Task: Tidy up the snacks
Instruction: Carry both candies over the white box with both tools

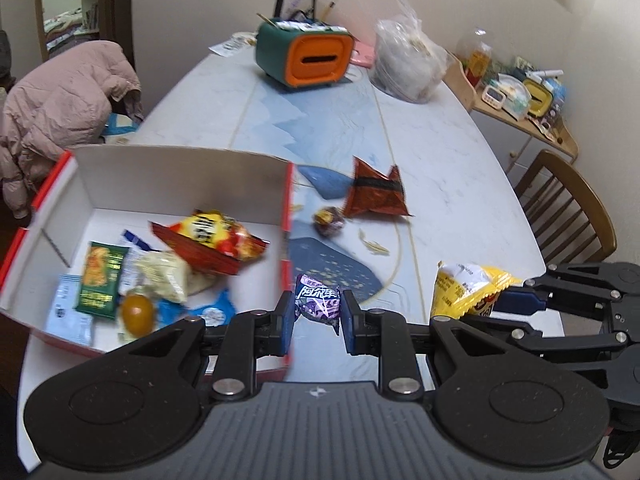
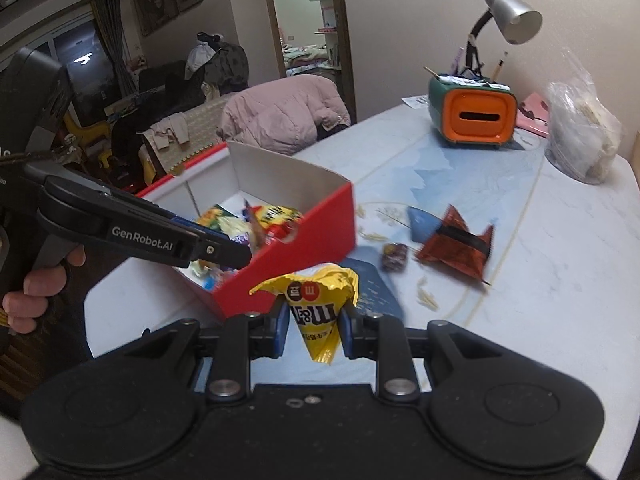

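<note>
Left hand-held gripper [image 1: 318, 320] is clamped on a small purple candy packet [image 1: 318, 305], carried above the tabletop [image 1: 440, 168] just beside the near right corner of the red box [image 1: 286, 216]. Right hand-held gripper [image 2: 313, 332] has its pads pressed on a yellow candy bag [image 2: 316, 312], also lifted clear and close to the box's red side wall. A person's hand [image 2: 36, 292] grips the left tool's handle at the left edge of the right wrist view.

Sorting looks well under way: the box already holds a heap of packets, among them a green sachet [image 1: 100, 280], a yellow and red chip bag [image 1: 216, 236] and a round golden sweet [image 1: 138, 312]. Both carried snacks have yet to be dropped in. Two more lie loose near the middle of the tabletop, a red foil pouch [image 1: 376, 194] and a small dark wrapped sweet [image 1: 329, 220] just beside it. Pale crumbs are scattered nearby.
</note>
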`<state>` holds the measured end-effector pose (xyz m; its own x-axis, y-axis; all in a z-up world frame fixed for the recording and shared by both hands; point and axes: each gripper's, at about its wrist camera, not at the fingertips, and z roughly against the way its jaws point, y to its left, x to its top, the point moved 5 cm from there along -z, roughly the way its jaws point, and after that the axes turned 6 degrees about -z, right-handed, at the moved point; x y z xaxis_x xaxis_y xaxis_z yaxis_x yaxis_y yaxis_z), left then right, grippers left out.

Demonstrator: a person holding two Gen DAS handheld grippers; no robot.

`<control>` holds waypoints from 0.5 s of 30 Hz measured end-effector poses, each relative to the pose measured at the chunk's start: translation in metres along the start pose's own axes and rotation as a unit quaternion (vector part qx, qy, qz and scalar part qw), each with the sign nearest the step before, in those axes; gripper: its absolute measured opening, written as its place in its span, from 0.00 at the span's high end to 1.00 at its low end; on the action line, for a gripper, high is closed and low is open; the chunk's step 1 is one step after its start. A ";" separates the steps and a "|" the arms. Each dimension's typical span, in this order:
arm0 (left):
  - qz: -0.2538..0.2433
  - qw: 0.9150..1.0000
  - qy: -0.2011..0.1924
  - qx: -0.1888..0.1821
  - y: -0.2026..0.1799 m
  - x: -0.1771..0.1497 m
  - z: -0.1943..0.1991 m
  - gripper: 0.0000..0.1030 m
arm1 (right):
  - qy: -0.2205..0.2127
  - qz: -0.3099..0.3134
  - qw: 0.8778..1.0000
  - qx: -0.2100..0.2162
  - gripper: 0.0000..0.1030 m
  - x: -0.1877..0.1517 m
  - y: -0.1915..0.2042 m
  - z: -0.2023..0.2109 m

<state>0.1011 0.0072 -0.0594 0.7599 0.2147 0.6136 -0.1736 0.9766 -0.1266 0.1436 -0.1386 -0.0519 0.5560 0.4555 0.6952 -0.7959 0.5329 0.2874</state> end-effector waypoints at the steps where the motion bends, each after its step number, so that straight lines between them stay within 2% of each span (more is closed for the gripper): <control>1: 0.001 1.000 -0.002 0.000 0.006 0.000 0.003 0.77 | 0.000 0.001 1.000 0.001 0.77 0.002 0.006 -0.002; 15: 0.010 1.000 -0.013 0.022 0.090 0.007 0.028 0.77 | -0.008 0.002 1.000 0.004 0.77 0.029 0.075 -0.043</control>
<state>0.0730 0.0965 -0.0452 0.7394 0.2334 0.6316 -0.2165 0.9706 -0.1052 0.1103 -0.0555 -0.0386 0.5484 0.4472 0.7066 -0.8007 0.5246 0.2894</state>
